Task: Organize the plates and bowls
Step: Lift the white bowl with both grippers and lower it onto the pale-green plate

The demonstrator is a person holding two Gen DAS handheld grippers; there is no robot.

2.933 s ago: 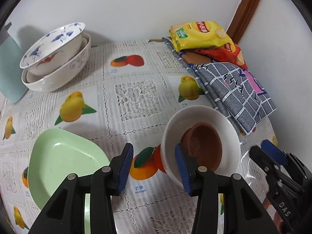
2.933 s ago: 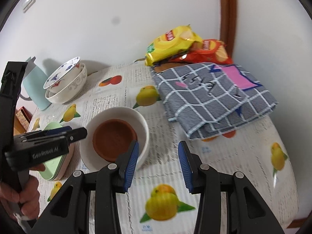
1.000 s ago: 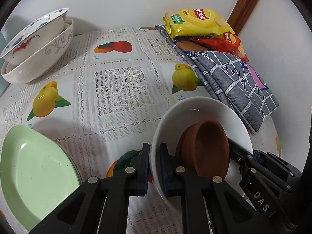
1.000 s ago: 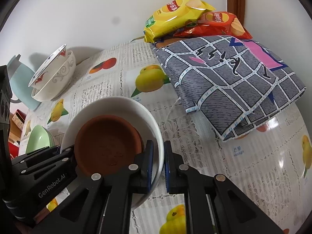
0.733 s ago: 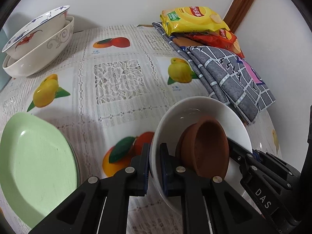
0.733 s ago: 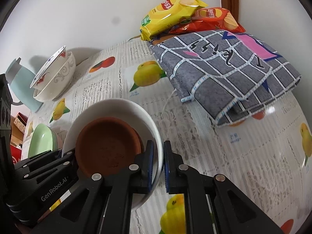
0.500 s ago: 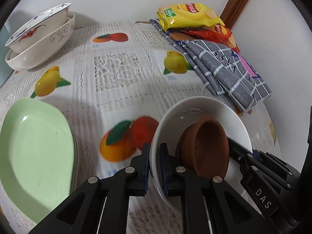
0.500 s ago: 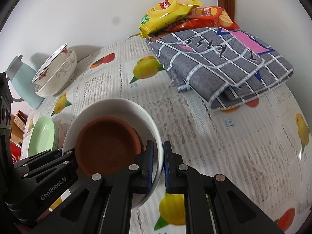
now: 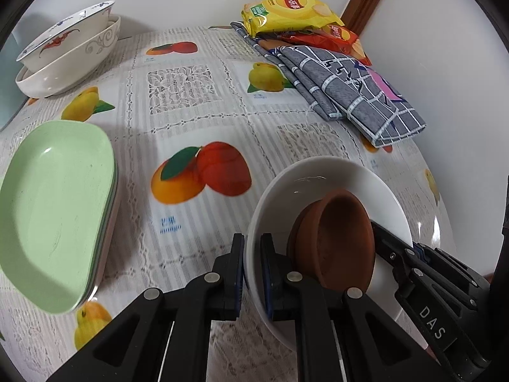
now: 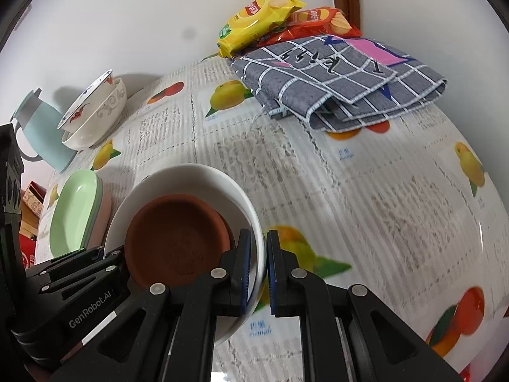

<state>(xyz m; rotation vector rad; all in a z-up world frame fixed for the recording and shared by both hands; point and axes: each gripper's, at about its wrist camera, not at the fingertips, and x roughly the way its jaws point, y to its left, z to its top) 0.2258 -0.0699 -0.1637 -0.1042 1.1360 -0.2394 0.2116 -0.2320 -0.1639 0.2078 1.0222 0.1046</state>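
A white bowl (image 9: 321, 178) with a small brown clay bowl (image 9: 343, 238) inside is held above the fruit-print table. My left gripper (image 9: 253, 269) is shut on its left rim. My right gripper (image 10: 261, 265) is shut on its right rim; the white bowl (image 10: 191, 178) and brown bowl (image 10: 175, 238) fill the lower left of the right wrist view. A stack of green plates (image 9: 54, 203) lies at the left, also in the right wrist view (image 10: 74, 213). Two nested patterned bowls (image 9: 68, 59) sit at the far left corner.
A folded grey checked cloth (image 9: 350, 95) and yellow and red snack bags (image 9: 289, 12) lie at the far right by the wall. A pale blue jug (image 10: 41, 130) stands beside the nested bowls (image 10: 95, 114). The table edge (image 9: 445, 210) curves close on the right.
Both grippers went from open beside the white bowl to shut on its rim. The bowl has since risen off the table and come back toward me.
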